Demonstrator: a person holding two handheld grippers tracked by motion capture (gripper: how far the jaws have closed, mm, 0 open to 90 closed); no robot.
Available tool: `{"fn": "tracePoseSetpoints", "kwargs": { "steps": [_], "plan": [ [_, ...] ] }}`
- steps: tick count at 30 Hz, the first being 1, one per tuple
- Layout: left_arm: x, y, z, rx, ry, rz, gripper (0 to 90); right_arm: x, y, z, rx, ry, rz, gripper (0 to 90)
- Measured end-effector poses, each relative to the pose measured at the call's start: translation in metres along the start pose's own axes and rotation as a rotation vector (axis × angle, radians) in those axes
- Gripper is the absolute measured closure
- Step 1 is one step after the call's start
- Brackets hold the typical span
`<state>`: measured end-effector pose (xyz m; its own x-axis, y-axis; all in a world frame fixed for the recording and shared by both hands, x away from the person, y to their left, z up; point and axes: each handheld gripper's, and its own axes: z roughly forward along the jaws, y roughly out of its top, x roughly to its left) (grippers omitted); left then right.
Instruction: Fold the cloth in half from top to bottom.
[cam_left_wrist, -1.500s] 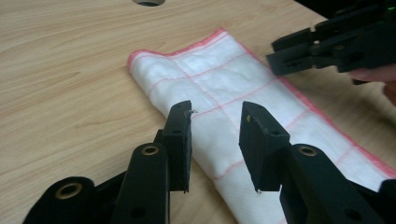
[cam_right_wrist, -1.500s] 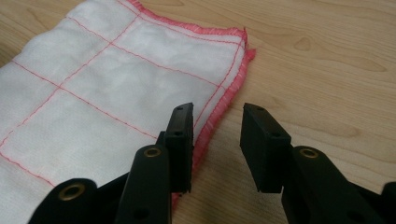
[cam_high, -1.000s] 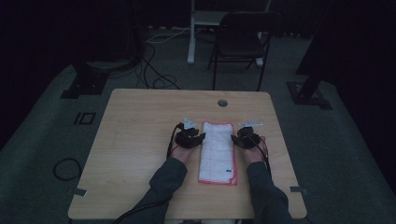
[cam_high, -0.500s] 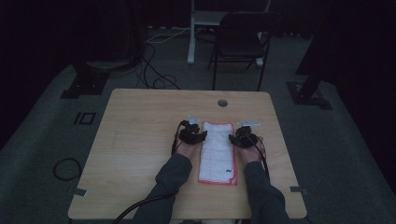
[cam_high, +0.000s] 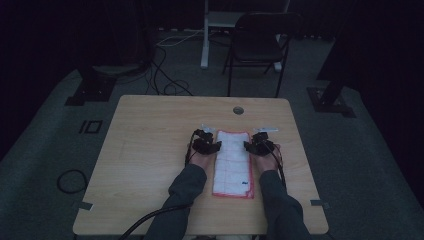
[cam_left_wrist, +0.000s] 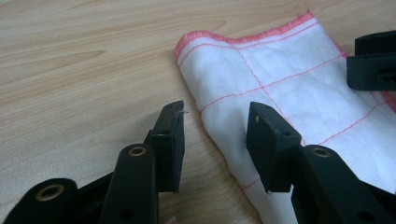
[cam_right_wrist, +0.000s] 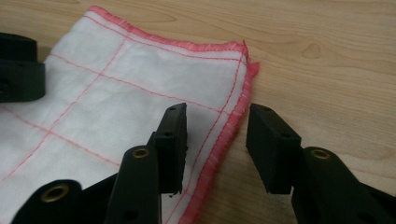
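The left gripper (cam_left_wrist: 215, 135) has its jaws spread and has just been opening further; they straddle the folded left edge of the cloth (cam_left_wrist: 289, 88), one jaw over bare wood and the other over the fabric, with nothing pinched. The right gripper (cam_right_wrist: 217, 140) is likewise spread and has just been opening, its jaws standing either side of the cloth's pink stitched right edge, one above the white fabric and one above the table (cam_right_wrist: 327, 60), and the pads do not press on it. In the high view the left gripper (cam_high: 209, 145) and right gripper (cam_high: 256, 145) sit at the two long sides of the cloth (cam_high: 232, 165), toward its far end, and the cloth lies flat as a narrow folded strip on the table (cam_high: 150, 150), a little right of the middle and nearer the person's edge. The cloth looks thin, light and limp, so it will likely sag and unfold when lifted and may slip from a shallow bite. The hemmed right edge and the doubled left fold near the far corners seem the best places to grip, pinching all layers together.
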<state>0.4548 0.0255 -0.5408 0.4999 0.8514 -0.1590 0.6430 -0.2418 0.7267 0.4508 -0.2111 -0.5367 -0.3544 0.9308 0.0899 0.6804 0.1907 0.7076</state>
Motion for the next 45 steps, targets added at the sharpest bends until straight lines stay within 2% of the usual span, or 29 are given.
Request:
{"fn": "tracePoseSetpoints", "kwargs": {
  "steps": [7,12,14,22,29,31,37,42,45],
  "plan": [
    [0.002,0.003,0.001,0.013,-0.006,-0.005,56.7,-0.001,0.004,0.004,0.002,-0.011,0.019,55.8],
    [0.003,0.004,0.003,0.010,-0.011,-0.009,56.3,-0.001,0.009,0.006,0.019,-0.039,-0.009,55.9],
    [0.003,0.005,0.003,0.014,-0.010,-0.015,56.2,0.000,0.012,0.007,0.024,-0.043,-0.006,56.0],
    [0.001,0.008,0.005,0.032,0.002,0.005,55.9,-0.004,0.015,0.011,0.048,-0.031,0.028,54.2],
    [-0.001,0.012,0.008,0.044,0.011,0.005,55.3,-0.004,0.015,0.012,0.047,-0.033,0.028,53.9],
    [-0.002,0.012,0.008,0.048,0.018,0.012,55.3,-0.004,0.015,0.012,0.046,-0.033,0.022,55.3],
    [-0.006,0.011,0.008,0.054,0.028,0.039,59.3,-0.001,0.016,0.012,0.059,-0.002,-0.010,68.0],
    [-0.007,0.011,0.007,0.062,0.004,0.017,71.9,0.001,0.019,0.012,0.091,0.036,0.001,81.5],
    [-0.008,0.012,0.007,0.076,-0.010,0.010,79.5,0.002,0.020,0.012,0.093,0.043,0.006,85.0]
  ]
}}
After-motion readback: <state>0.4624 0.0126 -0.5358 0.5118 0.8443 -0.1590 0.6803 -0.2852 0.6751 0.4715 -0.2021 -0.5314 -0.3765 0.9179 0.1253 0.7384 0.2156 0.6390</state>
